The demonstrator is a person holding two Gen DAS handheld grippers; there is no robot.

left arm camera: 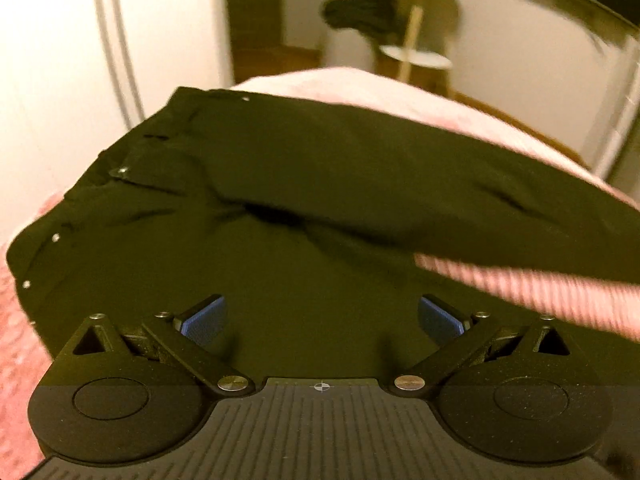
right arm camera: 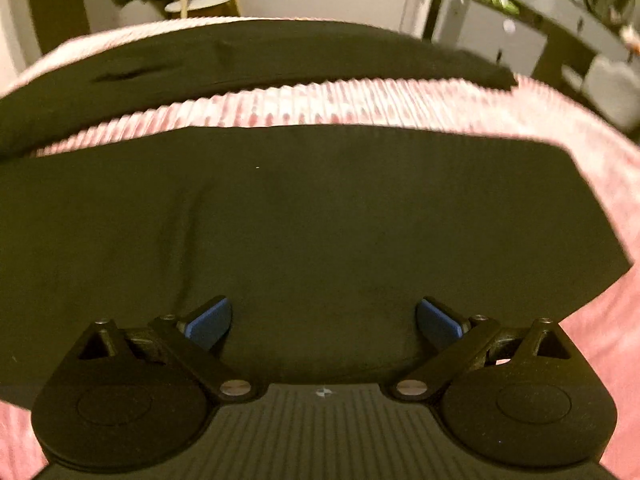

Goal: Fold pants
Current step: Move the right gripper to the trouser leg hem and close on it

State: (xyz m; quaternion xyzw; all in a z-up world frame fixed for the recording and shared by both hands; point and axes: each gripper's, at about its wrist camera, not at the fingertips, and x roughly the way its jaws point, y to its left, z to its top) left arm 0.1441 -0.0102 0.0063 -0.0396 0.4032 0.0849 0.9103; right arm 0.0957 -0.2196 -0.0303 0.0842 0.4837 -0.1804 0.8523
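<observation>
Pink ribbed bedspread (right arm camera: 360, 104) covers the work surface; pale walls behind, and a small round side table (left arm camera: 416, 56) with a dark heap on it, too blurred to identify.

Black pants (left arm camera: 320, 168) lie flat on the spread, legs open in a narrow V with a strip of pink showing between them. Waistband with its rivets and button (left arm camera: 123, 171) sits to the left in my left view. In my right view the hem of the near leg (right arm camera: 600, 248) ends at right. So the long axis runs left to right across me, waist toward my left hand, hems toward my right.

My left gripper (left arm camera: 322, 318) hovers over the seat area of the near leg, blue pads (left arm camera: 204, 320) spread wide, nothing between them. My right gripper (right arm camera: 323, 322) hovers over the lower near leg, also spread wide and empty. Contact with the cloth: probably none, though motion blur makes it hard to confirm.

Judgement: no fold made yet. Next move likely brings one leg onto the other; each gripper must take the near edge just below it and carry it away from me.
</observation>
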